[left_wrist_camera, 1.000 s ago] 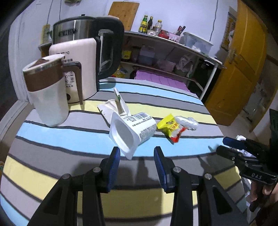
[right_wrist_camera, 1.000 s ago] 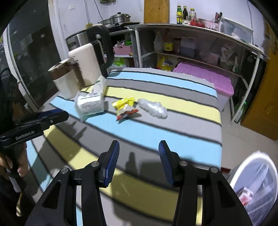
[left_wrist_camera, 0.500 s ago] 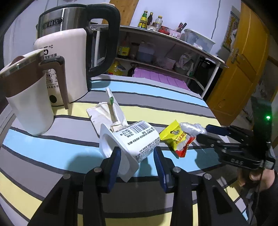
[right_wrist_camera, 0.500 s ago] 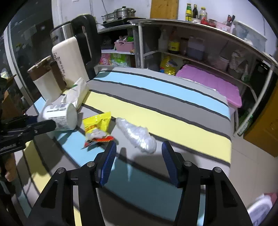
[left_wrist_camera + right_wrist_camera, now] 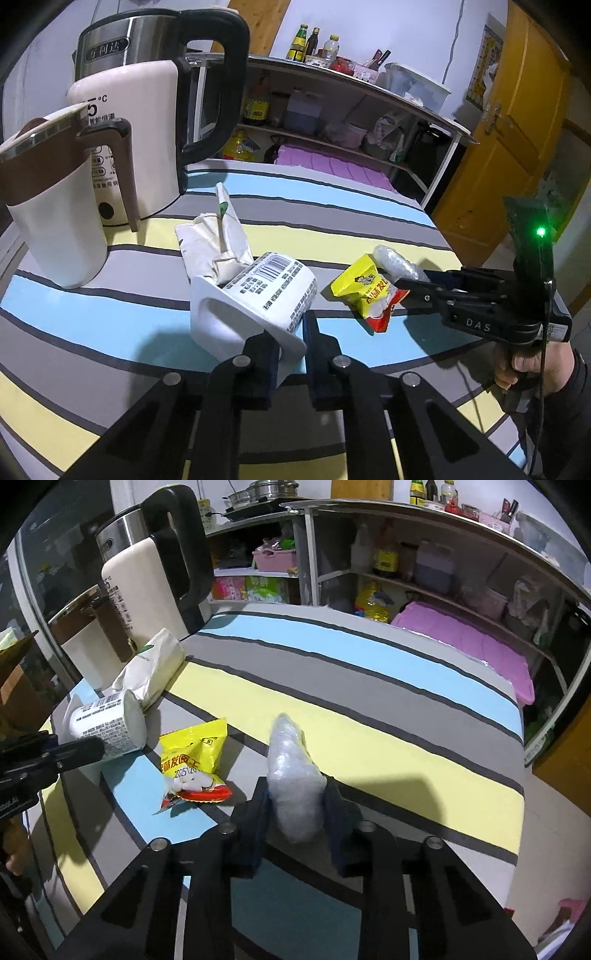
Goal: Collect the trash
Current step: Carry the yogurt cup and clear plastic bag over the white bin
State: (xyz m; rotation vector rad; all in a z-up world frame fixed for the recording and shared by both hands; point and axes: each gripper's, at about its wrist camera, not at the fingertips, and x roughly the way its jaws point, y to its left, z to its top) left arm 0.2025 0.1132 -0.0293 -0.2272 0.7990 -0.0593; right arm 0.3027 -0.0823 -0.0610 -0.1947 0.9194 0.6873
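Note:
A white plastic cup point(image 5: 255, 302) with a barcode lies on its side on the striped table. My left gripper point(image 5: 291, 341) is shut on its rim. The cup also shows in the right wrist view point(image 5: 107, 727). A crumpled clear plastic wrap point(image 5: 295, 779) lies on the table, and my right gripper point(image 5: 295, 805) is shut on its near end. In the left wrist view the wrap point(image 5: 397, 264) sits behind a yellow and red snack packet point(image 5: 365, 291), which lies loose between the two point(image 5: 194, 762). A crumpled white paper bag point(image 5: 216, 240) leans behind the cup.
A cream and steel kettle point(image 5: 147, 125) and a white and brown jug point(image 5: 55, 206) stand at the table's left back. Shelves point(image 5: 424, 554) with bottles and boxes run behind the table. A yellow door point(image 5: 517, 147) is at the right.
Both grippers moved forward and closed: the left one onto the cup's rim, the right one onto the clear plastic wrap.

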